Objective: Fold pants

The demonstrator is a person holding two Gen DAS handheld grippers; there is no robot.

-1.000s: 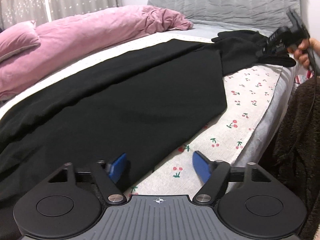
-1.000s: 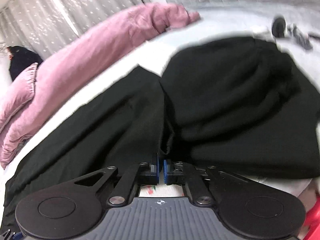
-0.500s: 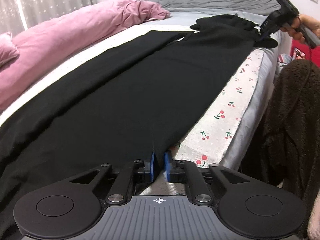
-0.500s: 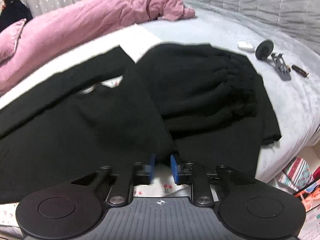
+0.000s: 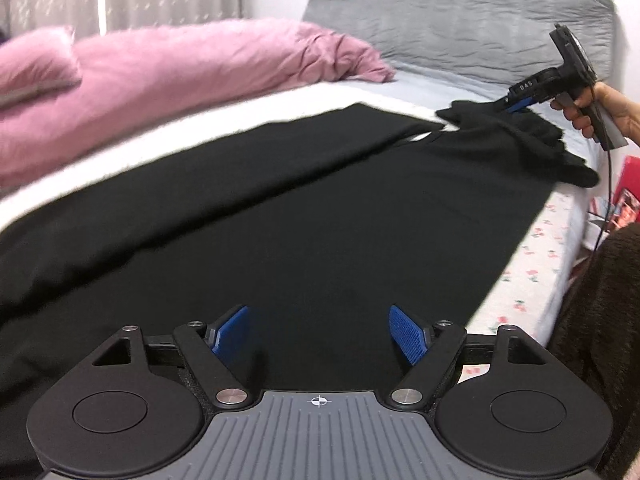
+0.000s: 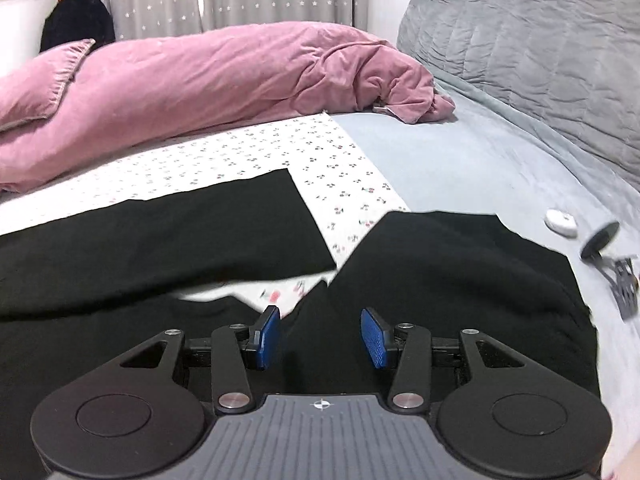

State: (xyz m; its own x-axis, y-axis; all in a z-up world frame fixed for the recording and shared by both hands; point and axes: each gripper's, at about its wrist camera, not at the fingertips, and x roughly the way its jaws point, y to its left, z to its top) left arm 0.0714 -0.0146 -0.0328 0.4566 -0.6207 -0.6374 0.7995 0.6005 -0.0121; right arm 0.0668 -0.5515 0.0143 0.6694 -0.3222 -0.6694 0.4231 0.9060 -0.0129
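Long black soft-fabric pants [image 5: 304, 216] are lying lengthwise btwn both tongs, w/ left gripper [image 5: 318, 334] and right gripper [image 6: 320, 336] hovering over opposite ends, both just opening, gripping nothing.

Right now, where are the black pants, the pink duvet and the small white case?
black pants [image 5: 320, 216], left wrist view, on the flat middle of the near leg.
pink duvet [image 6: 224, 76], right wrist view, on its bulky middle.
small white case [image 6: 561, 222], right wrist view, on its top, lying on the grey sheet.
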